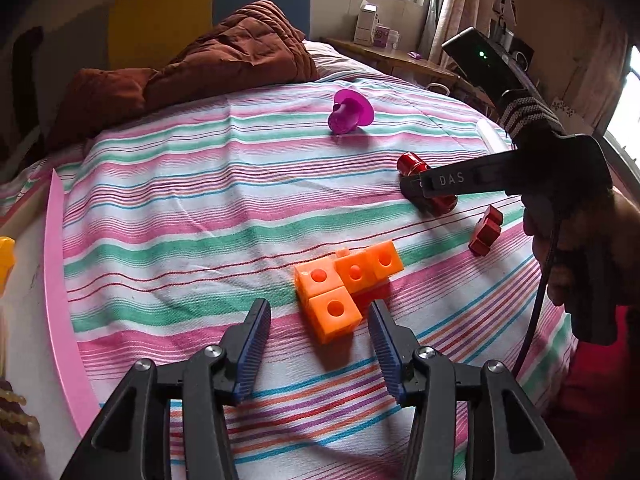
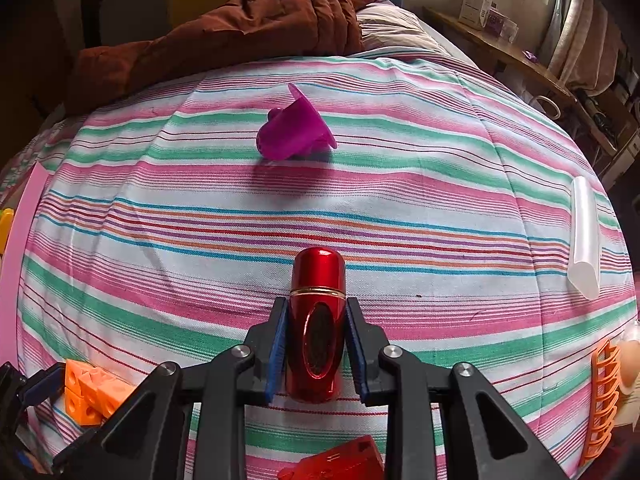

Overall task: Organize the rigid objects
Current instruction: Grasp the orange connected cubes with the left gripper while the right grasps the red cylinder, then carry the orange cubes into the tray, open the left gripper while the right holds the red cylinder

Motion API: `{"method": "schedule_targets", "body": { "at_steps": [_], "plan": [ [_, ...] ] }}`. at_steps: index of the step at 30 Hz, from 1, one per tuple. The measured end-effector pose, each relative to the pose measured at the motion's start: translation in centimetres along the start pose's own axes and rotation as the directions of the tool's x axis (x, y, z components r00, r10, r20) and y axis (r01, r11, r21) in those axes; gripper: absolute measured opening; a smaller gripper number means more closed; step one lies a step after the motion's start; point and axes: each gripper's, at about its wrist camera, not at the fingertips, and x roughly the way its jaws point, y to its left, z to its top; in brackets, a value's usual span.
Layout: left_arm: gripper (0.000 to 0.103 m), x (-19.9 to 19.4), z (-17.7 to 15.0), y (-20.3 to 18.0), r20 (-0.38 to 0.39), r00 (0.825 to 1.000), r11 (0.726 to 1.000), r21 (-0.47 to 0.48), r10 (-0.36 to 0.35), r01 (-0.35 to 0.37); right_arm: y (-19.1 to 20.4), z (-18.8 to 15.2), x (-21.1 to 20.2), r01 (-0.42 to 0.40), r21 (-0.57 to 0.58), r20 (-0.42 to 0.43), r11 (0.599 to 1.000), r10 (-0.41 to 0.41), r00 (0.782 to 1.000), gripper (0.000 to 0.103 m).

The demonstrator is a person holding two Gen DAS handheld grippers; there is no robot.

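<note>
On the striped bedsheet (image 1: 200, 200) lies a cluster of joined orange cubes (image 1: 340, 288). My left gripper (image 1: 318, 320) is open just in front of it, its blue pads apart on either side of the nearest cube without touching. My right gripper (image 2: 316, 324) is shut on a shiny red metal cylinder (image 2: 318, 320) that lies on the sheet; the left wrist view shows that same cylinder (image 1: 412, 164) under the right gripper's fingers (image 1: 448, 182). A red flat block (image 1: 486, 230) lies beside it. A purple flanged plastic piece (image 1: 350, 112) rests farther back.
A brown quilt (image 1: 224, 60) is heaped at the head of the bed. A pink board (image 1: 60, 280) runs along the left edge. A clear plastic tube (image 2: 584, 236) and an orange plastic grid piece (image 2: 604, 392) lie at the right. A wooden side table (image 2: 500, 48) stands by the window.
</note>
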Motion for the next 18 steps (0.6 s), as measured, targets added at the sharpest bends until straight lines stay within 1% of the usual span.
{"method": "schedule_targets", "body": {
  "at_steps": [2,5,7,9,10,11,12,13,14,16,18],
  "plan": [
    [0.051,-0.2,0.2,0.2,-0.007,1.0,1.0,0.011,0.019,-0.018,0.0,0.0,0.0,0.003,0.0,-0.001,1.0,-0.003,1.0,0.028],
    [0.051,0.2,0.5,-0.1,-0.034,0.998,0.996,0.076,0.059,-0.056,0.2,0.0,-0.1,0.012,-0.005,-0.005,1.0,-0.012,1.0,0.028],
    [0.051,0.6,0.8,-0.3,-0.059,0.997,0.993,0.109,0.057,-0.051,0.3,0.0,-0.1,0.018,-0.008,-0.006,1.0,-0.018,1.0,0.028],
    [0.051,0.8,1.1,-0.6,-0.058,0.995,0.988,0.14,0.077,-0.069,0.3,0.0,-0.1,0.018,-0.007,-0.007,1.0,-0.018,1.0,0.028],
    [0.048,0.9,1.3,-0.6,-0.065,0.995,0.987,0.144,0.075,-0.065,0.3,0.0,-0.1,0.018,-0.007,-0.007,1.0,-0.018,1.0,0.028],
    [0.039,1.2,1.4,-0.5,-0.078,0.995,0.988,0.143,0.065,-0.053,0.3,0.0,-0.1,0.018,-0.008,-0.007,1.0,-0.018,1.0,0.028],
    [0.036,1.4,1.5,-0.6,-0.087,0.994,0.988,0.146,0.059,-0.046,0.4,0.0,-0.1,0.02,-0.009,-0.007,1.0,-0.02,1.0,0.028],
    [0.033,1.4,1.6,-0.7,-0.08,0.995,0.987,0.155,0.06,-0.047,0.4,0.0,-0.1,0.022,-0.01,-0.007,1.0,-0.022,1.0,0.028],
    [0.023,1.5,1.7,-0.8,-0.08,0.995,0.985,0.165,0.056,-0.042,0.4,0.0,-0.1,0.023,-0.011,-0.007,1.0,-0.023,1.0,0.028],
    [0.019,1.4,1.7,-1.0,-0.072,0.996,0.984,0.174,0.048,-0.035,0.4,0.0,-0.1,0.023,-0.014,-0.007,1.0,-0.023,1.0,0.026],
    [0.019,1.2,1.5,-0.8,-0.062,0.997,0.987,0.155,0.042,-0.032,0.4,0.0,0.0,0.022,-0.017,-0.003,1.0,-0.023,1.0,0.026]
  ]
}}
